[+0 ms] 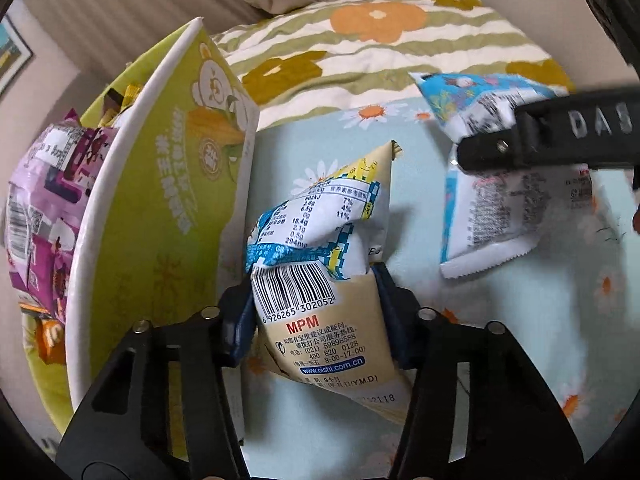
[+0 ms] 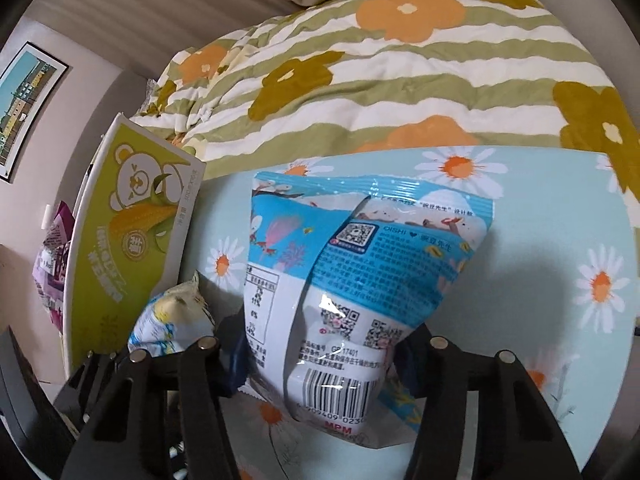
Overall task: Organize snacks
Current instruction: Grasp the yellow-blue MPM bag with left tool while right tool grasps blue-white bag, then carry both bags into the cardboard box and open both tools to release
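Box (image 1: 172,208) at table's (image 1: 520,320) left edge already holds purple packs (image 1: 44,216); left tongs (image 1: 316,320) clenched on cream pack (image 1: 328,280), right tongs (image 2: 320,364) on blue pack (image 2: 360,264), both unboxed.

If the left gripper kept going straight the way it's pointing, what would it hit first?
Probably the light blue daisy-print surface under the cream and blue snack packet that the left gripper holds; depth is unclear.
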Motion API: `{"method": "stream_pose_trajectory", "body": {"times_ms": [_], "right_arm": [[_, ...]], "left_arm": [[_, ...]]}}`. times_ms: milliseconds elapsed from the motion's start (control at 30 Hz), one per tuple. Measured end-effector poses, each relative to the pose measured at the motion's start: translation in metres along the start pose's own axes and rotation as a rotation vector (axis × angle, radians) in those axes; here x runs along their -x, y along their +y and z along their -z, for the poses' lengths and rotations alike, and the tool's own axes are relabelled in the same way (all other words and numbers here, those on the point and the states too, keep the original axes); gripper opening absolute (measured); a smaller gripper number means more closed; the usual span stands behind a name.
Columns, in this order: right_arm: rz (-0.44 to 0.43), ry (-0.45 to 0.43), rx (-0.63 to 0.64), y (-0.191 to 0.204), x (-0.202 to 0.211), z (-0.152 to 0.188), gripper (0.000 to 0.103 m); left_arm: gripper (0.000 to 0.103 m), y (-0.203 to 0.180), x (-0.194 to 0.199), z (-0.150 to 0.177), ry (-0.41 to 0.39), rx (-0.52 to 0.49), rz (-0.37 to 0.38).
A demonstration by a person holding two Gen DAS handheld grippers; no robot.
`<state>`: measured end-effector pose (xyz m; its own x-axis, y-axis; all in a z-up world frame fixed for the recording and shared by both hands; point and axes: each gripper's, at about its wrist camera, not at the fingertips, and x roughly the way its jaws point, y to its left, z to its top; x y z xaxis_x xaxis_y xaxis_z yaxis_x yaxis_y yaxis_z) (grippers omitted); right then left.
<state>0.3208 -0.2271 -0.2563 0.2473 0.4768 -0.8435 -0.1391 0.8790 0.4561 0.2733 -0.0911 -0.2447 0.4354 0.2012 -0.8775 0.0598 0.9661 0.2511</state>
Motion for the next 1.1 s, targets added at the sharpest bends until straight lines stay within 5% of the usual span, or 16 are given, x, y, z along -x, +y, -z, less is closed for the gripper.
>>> {"method": "stream_pose_trajectory", "body": {"times_ms": [333, 633, 1100], "right_arm": [[0.043, -0.069, 0.038, -0.001, 0.048, 0.020, 0.053], [0.041, -0.154, 0.109, 0.024, 0.105, 0.037, 0.053], [-0.047, -0.248, 0.284, 0.116, 0.160, 0.048, 0.053]], "left_arm": [[0.044, 0.006, 0.046, 0.006, -0.067, 0.073, 0.092], [0.044, 0.022, 0.126, 0.015, -0.184, 0.144, 0.116], [0.045, 0.120, 0.210, 0.039, -0.292, 0.365, 0.096]]}}
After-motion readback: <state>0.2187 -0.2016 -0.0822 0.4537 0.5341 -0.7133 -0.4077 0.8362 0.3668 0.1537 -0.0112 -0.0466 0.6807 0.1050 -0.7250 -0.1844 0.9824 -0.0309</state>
